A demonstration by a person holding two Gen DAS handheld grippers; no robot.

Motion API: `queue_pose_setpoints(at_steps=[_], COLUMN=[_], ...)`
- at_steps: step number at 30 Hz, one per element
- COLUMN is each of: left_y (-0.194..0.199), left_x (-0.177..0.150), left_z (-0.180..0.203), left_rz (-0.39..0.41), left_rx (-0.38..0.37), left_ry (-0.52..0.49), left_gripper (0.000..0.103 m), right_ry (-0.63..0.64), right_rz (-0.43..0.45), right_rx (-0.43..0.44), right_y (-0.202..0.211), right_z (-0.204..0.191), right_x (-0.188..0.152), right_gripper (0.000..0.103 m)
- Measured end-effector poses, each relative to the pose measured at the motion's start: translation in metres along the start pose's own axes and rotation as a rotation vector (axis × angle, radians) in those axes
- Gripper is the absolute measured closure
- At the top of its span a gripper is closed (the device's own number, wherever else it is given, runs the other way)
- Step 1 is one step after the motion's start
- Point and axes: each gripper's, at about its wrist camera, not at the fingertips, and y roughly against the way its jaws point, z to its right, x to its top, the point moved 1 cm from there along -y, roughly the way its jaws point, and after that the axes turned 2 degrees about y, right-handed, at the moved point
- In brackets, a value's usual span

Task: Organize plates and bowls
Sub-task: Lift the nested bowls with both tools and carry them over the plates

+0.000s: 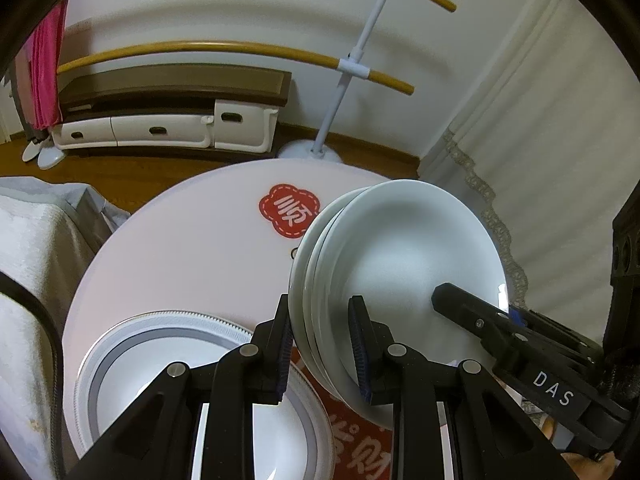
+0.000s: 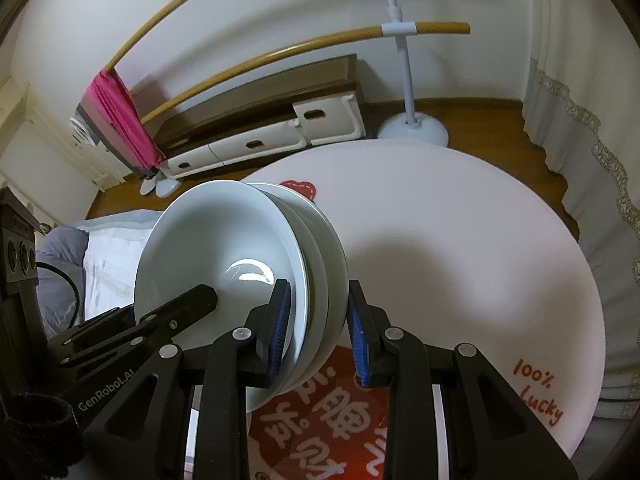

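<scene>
Three or so white plates (image 1: 400,248), nested into one stack, hang tilted on edge above the round white table (image 2: 460,240), and I have both tools on them at once. My left gripper (image 1: 322,344) has its jaws pinching the near rim of the stack, one blue pad on the outermost plate's back and the other inside the top plate's well. From the other wrist, my right gripper (image 2: 318,332) straddles the same rim; its left pad presses the plates, while its right pad looks just shy of the outer plate — I cannot tell whether it truly bites. A grey-banded bowl (image 1: 168,364) sits on the table directly under the left tool, beside the red printed patch (image 2: 320,420). My worry is the stack itself: glazed plates held steeply by the rim alone could slide against one another, and if one grip is looser than the other the inner plate may slip free and drop onto the table or the bowl. Pulling the two tools apart unevenly would also twist the stack — I would keep them moving together and level it before setting down.
</scene>
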Motion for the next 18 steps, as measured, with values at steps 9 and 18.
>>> queue_pose_setpoints(at_steps=[9,18], left_y=[0.048,0.097], left_x=[-0.026,-0.073], left_z=[-0.02,-0.052], left_rz=[0.044,0.08], left_rx=[-0.016,0.024], left_ry=[0.013,0.025], left_gripper=[0.08,0.08], right_ry=[0.038,0.066], right_rz=[0.037,0.032], right_rx=[0.001,0.038], right_y=[0.035,0.048], right_z=[-0.035,-0.079], right_x=[-0.014,-0.049], right_gripper=[0.075,0.075])
